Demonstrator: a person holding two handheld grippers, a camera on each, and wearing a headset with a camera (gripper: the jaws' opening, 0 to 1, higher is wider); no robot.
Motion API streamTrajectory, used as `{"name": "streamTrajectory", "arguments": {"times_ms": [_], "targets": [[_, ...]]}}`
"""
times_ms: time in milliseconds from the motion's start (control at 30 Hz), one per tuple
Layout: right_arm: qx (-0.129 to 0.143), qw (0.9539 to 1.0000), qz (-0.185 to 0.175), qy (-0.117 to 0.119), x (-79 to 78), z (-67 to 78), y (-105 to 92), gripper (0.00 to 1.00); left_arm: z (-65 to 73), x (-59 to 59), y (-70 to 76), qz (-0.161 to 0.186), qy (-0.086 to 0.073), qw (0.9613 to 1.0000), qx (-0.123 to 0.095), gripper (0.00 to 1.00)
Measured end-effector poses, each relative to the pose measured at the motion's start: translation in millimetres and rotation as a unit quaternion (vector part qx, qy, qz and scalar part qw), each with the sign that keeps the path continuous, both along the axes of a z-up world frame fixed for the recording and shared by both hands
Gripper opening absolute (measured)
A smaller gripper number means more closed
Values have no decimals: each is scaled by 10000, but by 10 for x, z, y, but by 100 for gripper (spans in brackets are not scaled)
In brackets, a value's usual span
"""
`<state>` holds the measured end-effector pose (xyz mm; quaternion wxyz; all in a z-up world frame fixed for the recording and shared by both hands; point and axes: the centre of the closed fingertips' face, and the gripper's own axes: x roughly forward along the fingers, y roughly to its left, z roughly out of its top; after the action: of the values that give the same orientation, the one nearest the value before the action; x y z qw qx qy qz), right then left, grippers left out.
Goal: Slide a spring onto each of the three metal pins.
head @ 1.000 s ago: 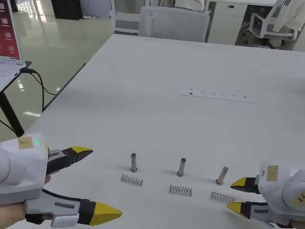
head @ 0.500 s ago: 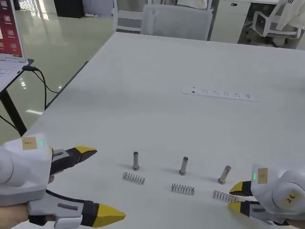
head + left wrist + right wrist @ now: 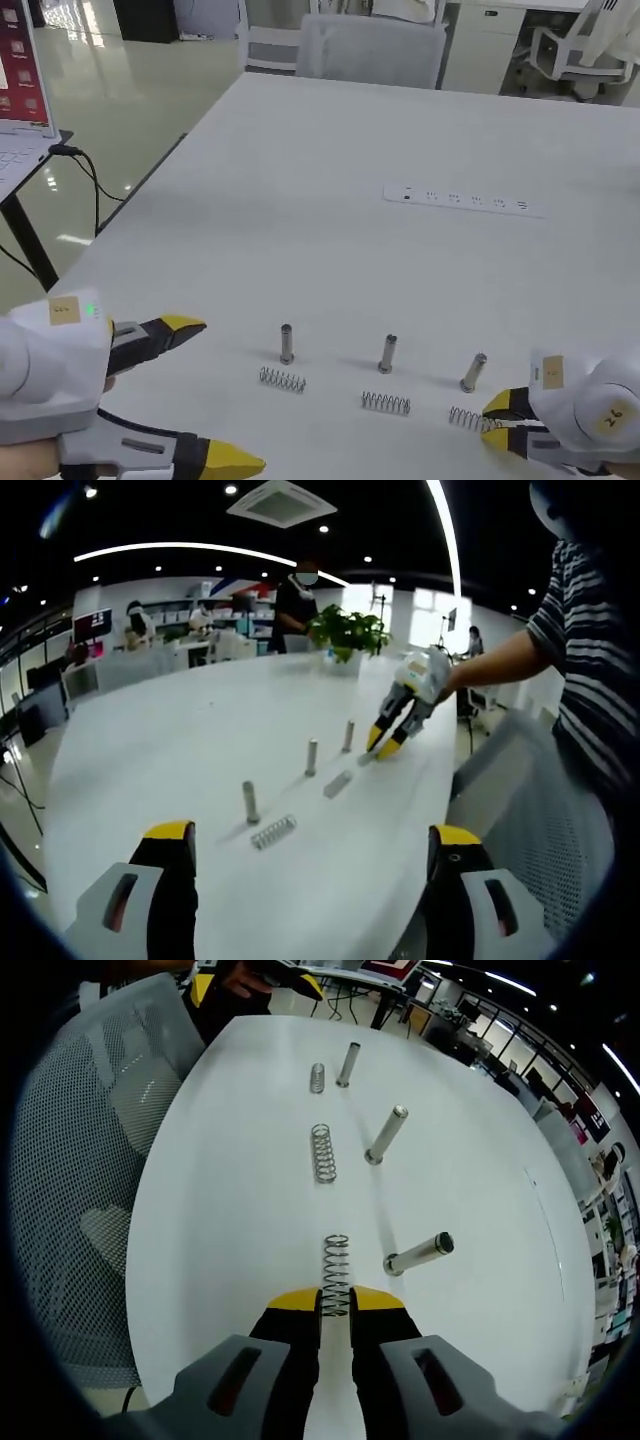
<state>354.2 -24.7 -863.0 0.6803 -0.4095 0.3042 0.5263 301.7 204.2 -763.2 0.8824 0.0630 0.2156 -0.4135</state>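
My right gripper (image 3: 497, 420), white with yellow jaw tips, is low at the near edge of the white desk (image 3: 400, 130), toward its right side. Its jaws are drawn to a narrow gap around the near end of the right spring (image 3: 336, 1260), a thin steel coil lying flat on the desk. Whether they already pinch it, I cannot tell. My left gripper (image 3: 218, 394) is held near the near left corner, with jaws spread wide and nothing between them.

A little further in, the middle spring (image 3: 386, 403) and the left spring (image 3: 282, 379) lie flat in one row with the first one. Just behind each spring stands a short grey metal pin with a wider head: the right pin (image 3: 474, 371), the middle pin (image 3: 387, 353) and the left pin (image 3: 287, 343). All three are bare, and each is apart from its spring.

Well behind them, a long white power strip (image 3: 463, 200) lies on the desk. Beyond the far edge stands a grey chair (image 3: 370, 48).
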Motion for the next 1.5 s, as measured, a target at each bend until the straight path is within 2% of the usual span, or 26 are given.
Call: {"name": "streamTrajectory", "arguments": {"times_ms": [333,400,533,667,933,1167,1233,1367,1400,1467,1500], "targets": [[67,9999,135,-58,-60,144,23,8,-16,-20,-152,-307,99,9995,6,89],[122,9999,110,-45,-49,148,18,8,-25,-6,-193,-352,145,9993,26,88],[168,9998,-90,109,-29,86,-25,8,25,-12,-270,-470,123,9988,-5,86],[196,9997,-86,148,-58,77,-16,8,54,-21,-276,-474,91,9988,-23,87],[108,9996,-61,240,-45,23,-26,8,31,-58,-222,-415,134,9990,-17,87],[23,9993,21,373,-45,8,-10,8,16,-71,-221,-409,167,9990,-28,87],[-49,9988,57,494,-65,-15,-21,8,6,-67,-225,-422,184,9989,-32,87],[-23,9987,70,498,-54,-10,-11,8,-38,-55,-236,-453,284,9986,-5,85],[-37,9990,103,427,-48,-7,-7,7,-39,-60,-247,-484,298,9984,1,84],[5,9994,180,303,-58,-4,3,7,-25,-55,-269,-521,271,9983,-26,83],[15,9993,166,340,-69,-1,5,7,-19,-48,-278,-528,264,9983,-36,83]]}}
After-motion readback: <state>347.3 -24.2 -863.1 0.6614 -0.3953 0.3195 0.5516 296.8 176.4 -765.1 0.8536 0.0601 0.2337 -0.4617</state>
